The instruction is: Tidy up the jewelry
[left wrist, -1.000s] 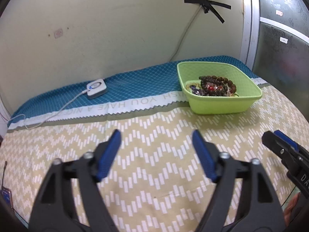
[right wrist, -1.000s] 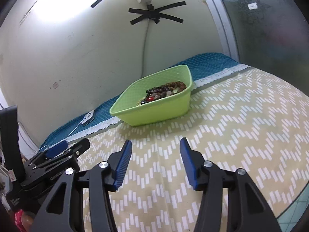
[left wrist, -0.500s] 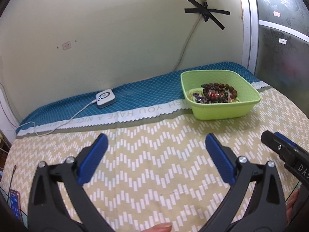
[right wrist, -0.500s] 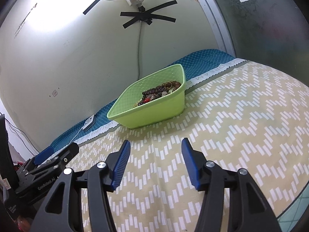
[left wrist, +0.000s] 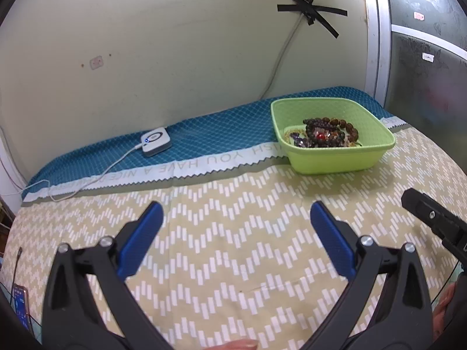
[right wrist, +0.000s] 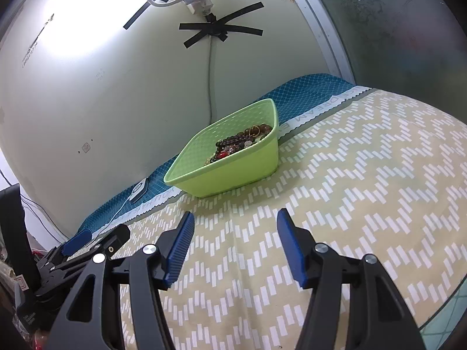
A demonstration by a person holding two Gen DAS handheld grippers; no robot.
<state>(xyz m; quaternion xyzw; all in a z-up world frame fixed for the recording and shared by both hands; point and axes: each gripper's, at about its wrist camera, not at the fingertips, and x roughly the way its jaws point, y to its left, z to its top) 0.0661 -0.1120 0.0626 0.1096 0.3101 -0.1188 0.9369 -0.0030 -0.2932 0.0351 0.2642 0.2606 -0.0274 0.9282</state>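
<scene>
Both the left gripper point(left wrist: 236, 227) and right gripper point(right wrist: 233, 243) are hanging wide and empty short of the green basket point(left wrist: 335, 162), whose tangled beaded jewelry point(left wrist: 329, 135) is probably lying light, loose and slippery, best pinched across one bead strand.

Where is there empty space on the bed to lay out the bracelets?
The zigzag-patterned cover is bare between both open grippers and the green basket. The blue strip between the white device and the basket is also free. The jewelry crowds the basket itself.

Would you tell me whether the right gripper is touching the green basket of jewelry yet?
Apart. The right wrist view shows the right gripper open, with a stretch of patterned cloth between it and the green basket.
</scene>
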